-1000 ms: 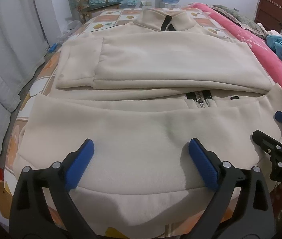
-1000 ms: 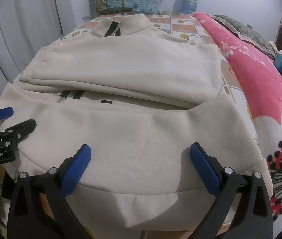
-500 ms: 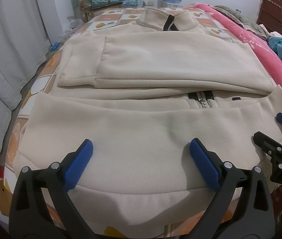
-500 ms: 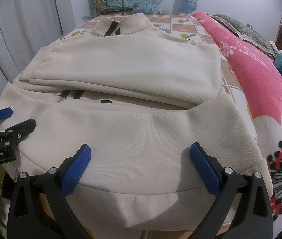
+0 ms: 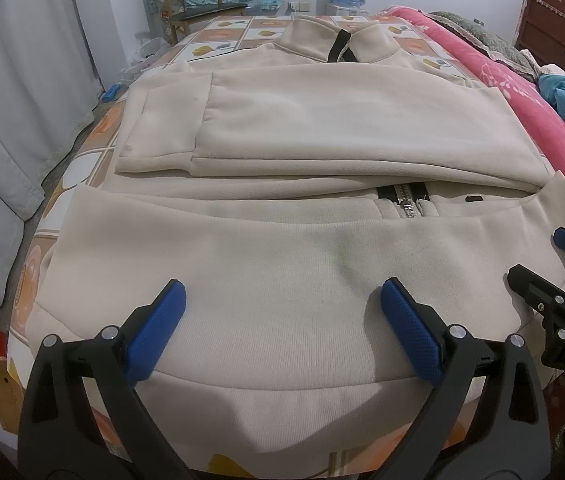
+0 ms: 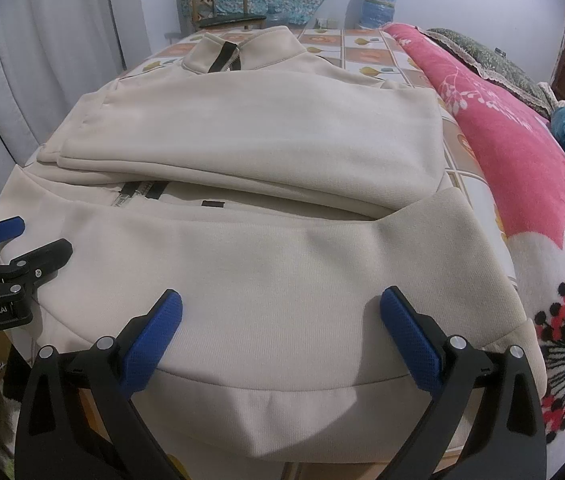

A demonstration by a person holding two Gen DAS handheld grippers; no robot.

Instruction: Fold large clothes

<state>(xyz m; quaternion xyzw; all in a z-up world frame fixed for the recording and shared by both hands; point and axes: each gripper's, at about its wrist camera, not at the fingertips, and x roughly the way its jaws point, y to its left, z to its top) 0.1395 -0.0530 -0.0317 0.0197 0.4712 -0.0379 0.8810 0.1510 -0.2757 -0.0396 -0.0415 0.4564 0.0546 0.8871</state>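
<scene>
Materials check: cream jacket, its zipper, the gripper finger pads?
Jacket: looks like thick matte knit, probably fleece or sweatshirt cotton; fine ribbing shows near the hem.
Zipper: silvery teeth, likely metal, on black tape.
Finger pads: blue, dimpled grid texture, probably rubber or soft plastic, on glossy black plastic arms.

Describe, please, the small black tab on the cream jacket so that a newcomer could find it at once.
Start at the cream zip-up fleece jacket on the tiled-pattern bed sheet. Below the folded sleeves, find the metal zipper. The small black rectangular tab lies just beside it, flat and plain, with no teeth.
</scene>
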